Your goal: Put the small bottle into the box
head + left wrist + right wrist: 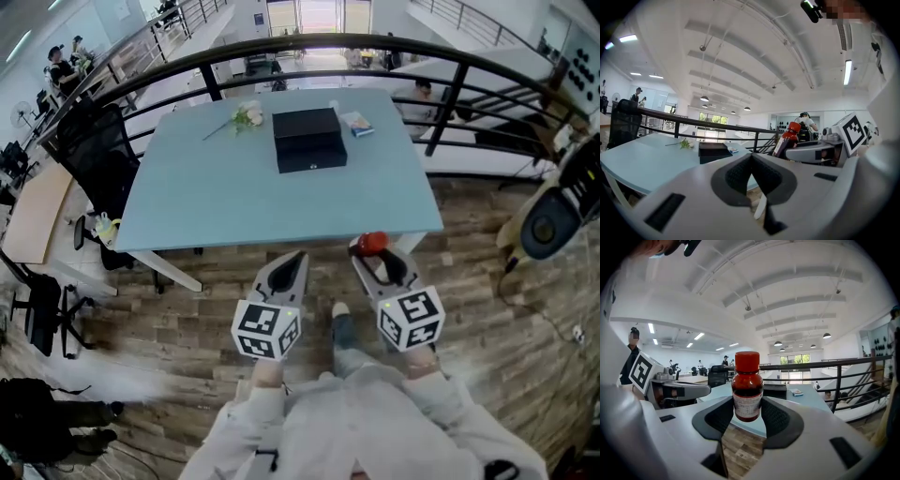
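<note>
A white flower (pixel 246 117) lies on the tabletop (pixel 206 202) at 9 o'clock of the black box (pixel 309 139). The left gripper (pixel 296 258) hangs just off the near edge, at about 7 o'clock of the box, its jaws pressed together with nothing between them. The box sits toward the far side of the tabletop and its lid looks shut. My read is that the free left gripper should raise the lid from its near edge first and steady it while the load comes in. A small blue packet (pixel 358 123) lies at 3 o'clock of the box.

The right gripper (pixel 375 255) is clamped on the small bottle (pixel 373 243), gripping low on its body. It is over the tabletop's near edge at about 5 o'clock of the box. The bottle stands upright, with its long axis vertical, its red cap on top and its label toward the gripper's camera.

The carry probably runs toward 11 o'clock. It would go best with the bottle kept level and the grip firm, since the hold is low and the top could tip. Lower it base first, and let go only once the base rests inside the box
</note>
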`<control>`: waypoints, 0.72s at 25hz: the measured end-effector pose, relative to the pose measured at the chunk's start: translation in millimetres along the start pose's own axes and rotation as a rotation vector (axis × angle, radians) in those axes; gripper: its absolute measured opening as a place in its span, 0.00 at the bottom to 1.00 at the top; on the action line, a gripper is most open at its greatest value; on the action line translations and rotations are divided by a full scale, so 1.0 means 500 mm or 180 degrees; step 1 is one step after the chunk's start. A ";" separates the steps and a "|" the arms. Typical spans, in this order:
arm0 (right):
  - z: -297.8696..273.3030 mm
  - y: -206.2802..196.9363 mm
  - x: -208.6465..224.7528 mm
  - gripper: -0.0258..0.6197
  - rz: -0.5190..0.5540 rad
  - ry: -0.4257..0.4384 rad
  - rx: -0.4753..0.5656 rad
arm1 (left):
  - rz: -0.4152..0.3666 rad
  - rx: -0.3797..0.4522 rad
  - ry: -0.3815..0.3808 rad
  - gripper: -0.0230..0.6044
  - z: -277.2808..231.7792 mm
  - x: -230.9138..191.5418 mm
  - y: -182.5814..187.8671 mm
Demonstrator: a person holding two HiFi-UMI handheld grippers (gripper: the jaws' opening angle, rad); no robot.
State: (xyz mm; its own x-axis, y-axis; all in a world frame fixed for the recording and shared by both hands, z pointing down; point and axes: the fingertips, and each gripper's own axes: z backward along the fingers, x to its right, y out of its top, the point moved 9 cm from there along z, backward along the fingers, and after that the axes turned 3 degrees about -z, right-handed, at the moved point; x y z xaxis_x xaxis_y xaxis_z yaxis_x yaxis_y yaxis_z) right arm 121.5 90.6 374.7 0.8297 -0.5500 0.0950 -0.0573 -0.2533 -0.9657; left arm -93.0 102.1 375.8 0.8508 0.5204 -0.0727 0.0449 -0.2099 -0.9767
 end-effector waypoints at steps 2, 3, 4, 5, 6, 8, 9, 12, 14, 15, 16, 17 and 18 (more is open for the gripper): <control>-0.043 0.012 0.026 0.32 -0.0036 0.0027 0.0020 | -0.0017 0.0010 0.0046 0.04 -0.032 -0.031 0.016; -0.064 0.021 0.038 0.32 -0.0045 0.0051 0.0040 | -0.0021 0.0018 0.0068 0.04 -0.048 -0.046 0.024; -0.085 0.030 0.051 0.32 -0.0048 0.0071 0.0058 | -0.0018 0.0022 0.0086 0.04 -0.065 -0.059 0.029; -0.107 0.038 0.065 0.32 -0.0052 0.0084 0.0069 | -0.0010 0.0018 0.0102 0.04 -0.082 -0.071 0.032; -0.129 0.045 0.079 0.32 -0.0060 0.0096 0.0072 | 0.0000 0.0010 0.0118 0.04 -0.100 -0.083 0.035; -0.173 0.061 0.106 0.32 -0.0076 0.0126 0.0070 | 0.0012 -0.0005 0.0160 0.04 -0.136 -0.109 0.044; -0.195 0.072 0.118 0.32 -0.0065 0.0149 0.0074 | 0.0014 -0.0003 0.0185 0.04 -0.155 -0.124 0.053; -0.257 0.121 0.153 0.32 0.0036 0.0242 0.0111 | 0.0004 0.0058 0.0264 0.04 -0.215 -0.169 0.091; -0.294 0.151 0.179 0.32 0.0092 0.0281 0.0155 | -0.0003 0.0116 0.0293 0.04 -0.258 -0.195 0.116; -0.310 0.163 0.192 0.32 0.0104 0.0296 0.0182 | -0.0008 0.0139 0.0300 0.04 -0.279 -0.205 0.126; -0.325 0.174 0.206 0.32 0.0120 0.0322 0.0215 | -0.0013 0.0155 0.0305 0.04 -0.302 -0.214 0.133; -0.341 0.184 0.220 0.32 0.0146 0.0355 0.0248 | -0.0015 0.0164 0.0308 0.04 -0.324 -0.221 0.139; -0.356 0.192 0.235 0.32 0.0176 0.0382 0.0273 | -0.0014 0.0167 0.0309 0.04 -0.347 -0.228 0.143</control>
State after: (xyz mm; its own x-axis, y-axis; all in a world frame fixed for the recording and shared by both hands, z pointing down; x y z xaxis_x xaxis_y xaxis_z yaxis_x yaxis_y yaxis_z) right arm 114.5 -140.1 336.1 0.7540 -0.6537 0.0643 -0.0493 -0.1539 -0.9869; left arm -95.9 -115.7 349.3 0.8975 0.4381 -0.0512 0.0233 -0.1630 -0.9863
